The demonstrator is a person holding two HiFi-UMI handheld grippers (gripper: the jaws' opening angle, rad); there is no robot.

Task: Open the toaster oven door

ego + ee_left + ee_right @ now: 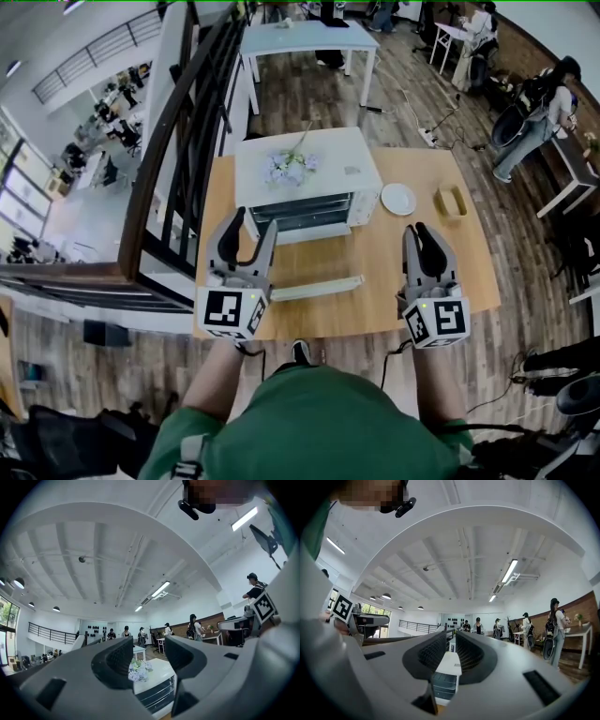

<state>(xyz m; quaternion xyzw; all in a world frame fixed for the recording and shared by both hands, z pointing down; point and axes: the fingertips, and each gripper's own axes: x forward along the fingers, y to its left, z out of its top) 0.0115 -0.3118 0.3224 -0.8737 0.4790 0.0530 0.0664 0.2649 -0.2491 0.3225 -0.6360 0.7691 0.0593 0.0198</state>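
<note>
A white toaster oven (309, 183) stands at the back middle of the wooden table (469, 272), with pale flowers (291, 167) on top. Its dark front shows the racks. A long white bar (317, 288) lies on the table parallel to the front, and looks like the handle edge of the door folded down flat. My left gripper (251, 223) is open wide and holds nothing, just left of that bar. My right gripper (419, 230) hovers right of the oven, jaws open a narrow gap with nothing between them. Both gripper views point up at the ceiling, with the oven (157, 679) (447, 670) low between the jaws.
A white plate (397, 199) and a small wooden tray (451, 202) sit right of the oven. A dark stair railing (178, 141) runs close along the table's left side. A white table (305, 37) stands behind, and people (539, 112) stand at the far right.
</note>
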